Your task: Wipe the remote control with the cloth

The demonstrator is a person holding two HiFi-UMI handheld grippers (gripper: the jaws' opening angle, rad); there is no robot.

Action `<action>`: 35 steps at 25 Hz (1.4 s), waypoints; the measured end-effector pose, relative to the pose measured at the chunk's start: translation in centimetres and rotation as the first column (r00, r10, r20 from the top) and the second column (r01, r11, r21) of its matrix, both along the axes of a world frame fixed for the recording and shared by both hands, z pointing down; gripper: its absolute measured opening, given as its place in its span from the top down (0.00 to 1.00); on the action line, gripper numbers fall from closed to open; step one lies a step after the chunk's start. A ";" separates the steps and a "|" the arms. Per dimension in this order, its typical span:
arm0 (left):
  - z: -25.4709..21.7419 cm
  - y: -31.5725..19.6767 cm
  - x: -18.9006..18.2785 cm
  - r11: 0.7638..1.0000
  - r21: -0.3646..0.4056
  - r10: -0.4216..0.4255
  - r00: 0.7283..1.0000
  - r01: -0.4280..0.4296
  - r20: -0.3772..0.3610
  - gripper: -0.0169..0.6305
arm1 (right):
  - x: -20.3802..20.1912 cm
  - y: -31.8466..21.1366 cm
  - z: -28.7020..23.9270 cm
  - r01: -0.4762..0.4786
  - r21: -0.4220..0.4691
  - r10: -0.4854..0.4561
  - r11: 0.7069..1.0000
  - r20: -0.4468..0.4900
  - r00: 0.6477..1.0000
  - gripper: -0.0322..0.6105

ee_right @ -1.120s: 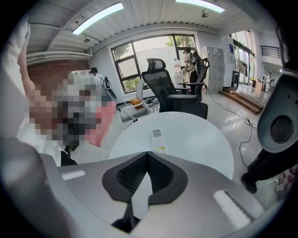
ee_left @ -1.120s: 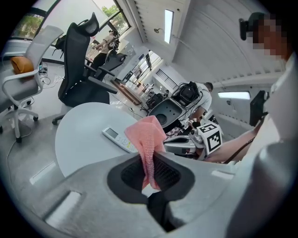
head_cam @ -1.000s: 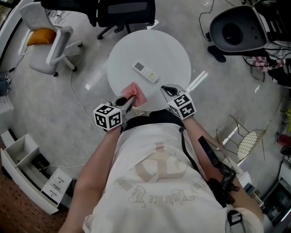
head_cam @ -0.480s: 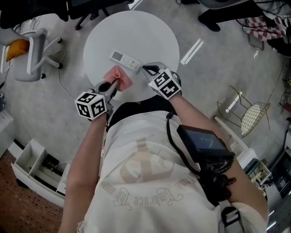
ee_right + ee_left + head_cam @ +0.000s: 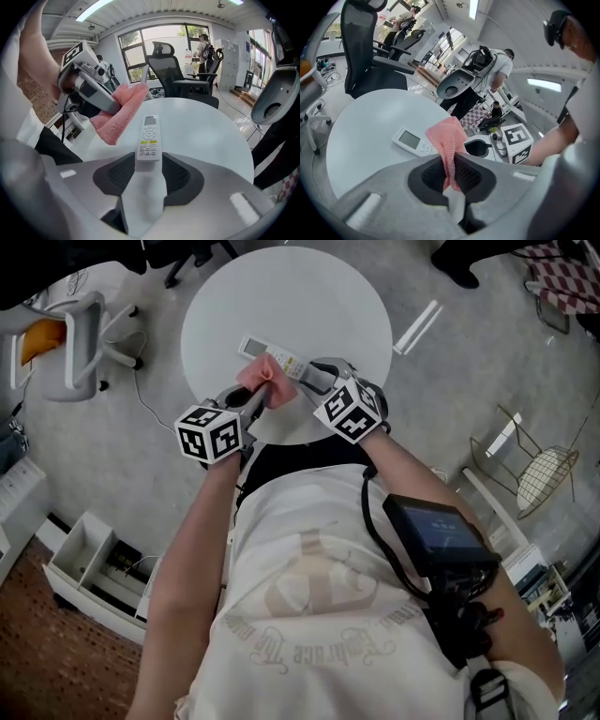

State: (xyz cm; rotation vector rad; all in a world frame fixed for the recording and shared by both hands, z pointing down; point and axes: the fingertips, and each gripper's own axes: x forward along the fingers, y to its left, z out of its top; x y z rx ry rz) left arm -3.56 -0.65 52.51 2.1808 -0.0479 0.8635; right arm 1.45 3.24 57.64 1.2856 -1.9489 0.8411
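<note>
A white remote control lies on the round white table. My left gripper is shut on a pink cloth, which hangs over the remote's middle. In the left gripper view the cloth rises from the jaws in front of the remote. My right gripper is just right of the cloth. Its jaws are opening, and the remote's button end lies between them in the right gripper view. The pink cloth sits to the remote's left there.
A white office chair with an orange cushion stands left of the table. A wire chair is on the right and a white shelf unit at lower left. A black chair is behind the table.
Both grippers have moved forward over the table to the remote. The cloth now hangs over the remote, and the right jaws have spread around its end.
</note>
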 end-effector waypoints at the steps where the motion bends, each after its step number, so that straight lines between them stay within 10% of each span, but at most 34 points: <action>1: 0.1 -0.1 0.2 1.000 0.001 0.005 1.000 -0.005 0.006 0.95 | 0.0 -0.2 0.3 0.004 -0.003 -0.004 1.000 -0.003 1.000 0.64; 8: 0.8 -0.7 1.0 1.000 -0.005 0.014 0.999 -0.014 0.037 0.95 | -1.2 -0.5 2.3 0.059 -0.045 -0.060 0.997 -0.021 0.998 0.51; 16: 1.9 -2.0 1.6 1.000 -0.001 -0.002 0.994 0.002 0.111 0.95 | -1.3 -1.0 3.6 0.095 -0.043 -0.098 0.995 -0.082 0.992 0.60; 28: 4.8 1.5 5.8 0.957 -0.030 0.289 0.931 -0.290 0.223 0.95 | -0.6 -1.2 3.1 0.192 -0.026 -0.194 0.981 -0.103 0.976 0.62; 35: 6.1 1.8 7.0 0.953 -0.037 0.298 0.911 -0.300 0.285 0.95 | 0.2 -1.0 3.3 0.252 -0.046 -0.255 0.967 -0.109 0.961 0.62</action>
